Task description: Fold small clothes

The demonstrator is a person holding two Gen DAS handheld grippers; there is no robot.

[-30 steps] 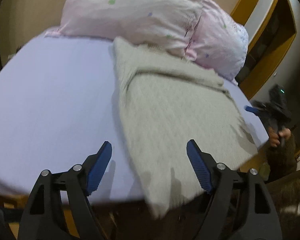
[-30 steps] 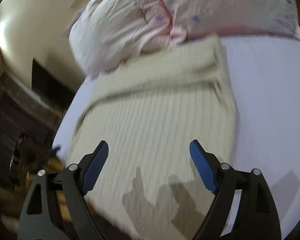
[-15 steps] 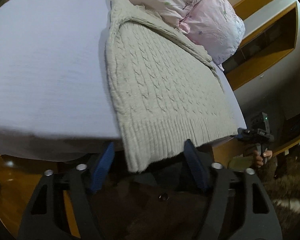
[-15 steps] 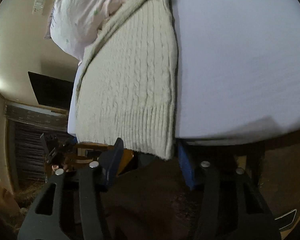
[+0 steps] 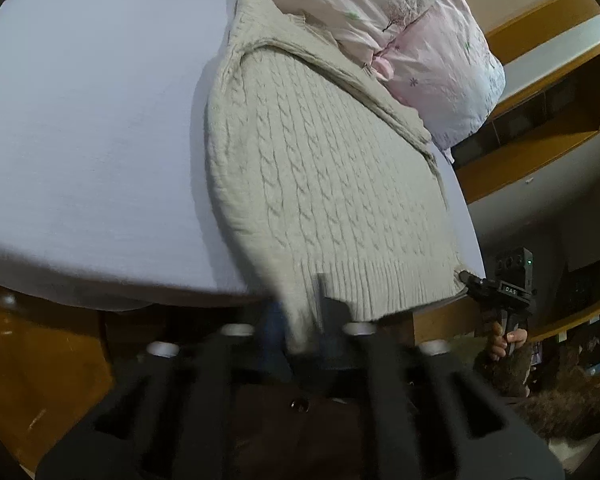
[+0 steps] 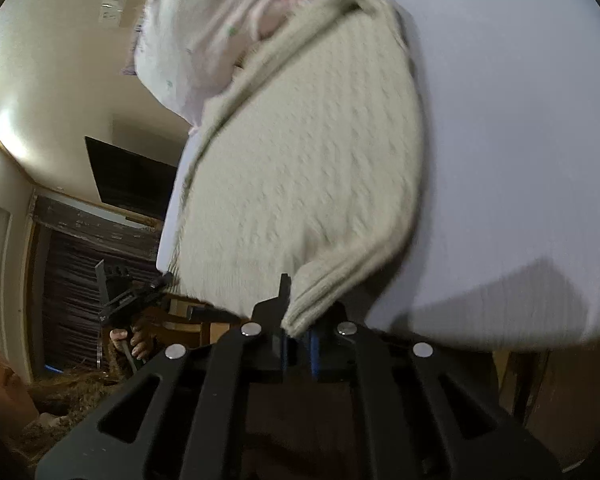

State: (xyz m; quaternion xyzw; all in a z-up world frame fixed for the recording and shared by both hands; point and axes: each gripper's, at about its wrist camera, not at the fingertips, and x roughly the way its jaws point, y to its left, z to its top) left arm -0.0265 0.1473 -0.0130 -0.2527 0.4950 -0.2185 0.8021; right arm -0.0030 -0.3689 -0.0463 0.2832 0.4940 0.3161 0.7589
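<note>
Cream cable-knit sweater (image 5: 320,184) lies flat on lilac bed sheet (image 5: 88,128), collar end at 12 o'clock tucked against pink pillow (image 5: 416,40), ribbed hem hanging over bed edge at 6 o'clock. Left gripper (image 5: 300,332) clamped together on hem corner at 6 o'clock of its view; blurred. Right gripper (image 6: 298,334) pinched shut on opposite hem corner, knit bunched between fingers. Each gripper seen in other's view: right at 4 o'clock, left at 8 o'clock. Wooden shelf (image 5: 548,92) at 2 o'clock.
</note>
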